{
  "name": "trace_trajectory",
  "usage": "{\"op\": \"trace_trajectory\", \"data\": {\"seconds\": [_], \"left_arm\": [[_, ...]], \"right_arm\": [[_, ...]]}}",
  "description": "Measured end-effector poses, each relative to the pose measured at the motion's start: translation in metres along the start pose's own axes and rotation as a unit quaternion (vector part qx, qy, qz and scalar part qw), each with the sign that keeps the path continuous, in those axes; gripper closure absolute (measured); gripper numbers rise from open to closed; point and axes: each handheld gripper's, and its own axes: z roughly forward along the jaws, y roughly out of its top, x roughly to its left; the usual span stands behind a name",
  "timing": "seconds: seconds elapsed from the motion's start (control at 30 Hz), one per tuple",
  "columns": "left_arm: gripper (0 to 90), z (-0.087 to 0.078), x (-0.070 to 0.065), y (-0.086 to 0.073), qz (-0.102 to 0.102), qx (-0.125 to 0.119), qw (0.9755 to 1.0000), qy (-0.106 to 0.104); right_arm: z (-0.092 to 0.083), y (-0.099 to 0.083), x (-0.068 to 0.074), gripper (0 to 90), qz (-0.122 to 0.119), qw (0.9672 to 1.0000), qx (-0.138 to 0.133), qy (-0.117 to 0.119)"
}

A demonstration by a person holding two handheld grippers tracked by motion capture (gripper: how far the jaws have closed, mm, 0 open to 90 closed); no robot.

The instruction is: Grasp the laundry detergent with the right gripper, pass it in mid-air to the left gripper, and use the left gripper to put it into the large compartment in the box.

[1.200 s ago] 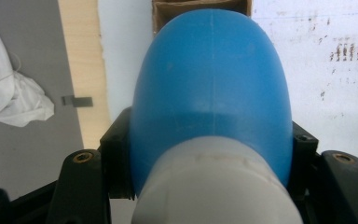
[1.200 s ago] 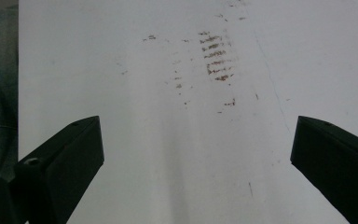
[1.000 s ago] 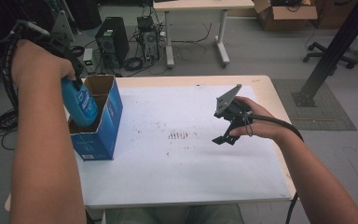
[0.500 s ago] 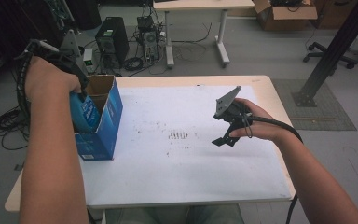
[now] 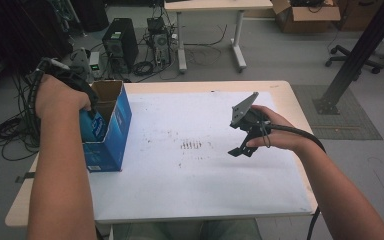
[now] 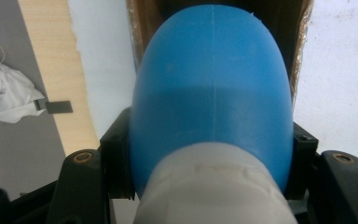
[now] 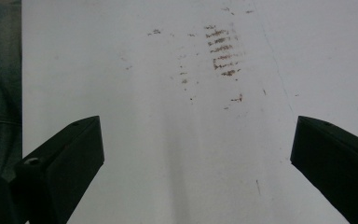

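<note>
Left gripper [image 6: 209, 186] jaws pinch a blue bottle [image 6: 212, 93] at the mouth of the open box [image 5: 111, 127] on the worktop [image 5: 190, 185]; step judged lowering in, release next; right gripper [image 7: 193, 154] jaws spread, idle.

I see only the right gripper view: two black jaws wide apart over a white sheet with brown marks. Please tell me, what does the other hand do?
Observer: The left gripper is shut on a blue bottle with a white cap.
Operator: Where is that bottle?
Observer: It points into the open top of a blue cardboard box at the table's left edge.
Operator: Is the box standing straight?
Observer: Yes, upright, with its brown flaps open.
Operator: And my gripper, does it touch the table?
Observer: In the high view the right gripper appears to hover above the white sheet, holding nothing.
</note>
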Motion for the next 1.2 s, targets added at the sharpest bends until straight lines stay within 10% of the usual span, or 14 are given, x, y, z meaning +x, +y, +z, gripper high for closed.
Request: {"op": "trace_trajectory", "data": {"seconds": [1.2], "left_arm": [[38.3,0.049,-0.005,0.007,0.011,0.015,0.9998,0.004]], "right_arm": [[-0.001,-0.006,-0.001,2.9,0.004,1.0000,-0.004,0.000]]}}
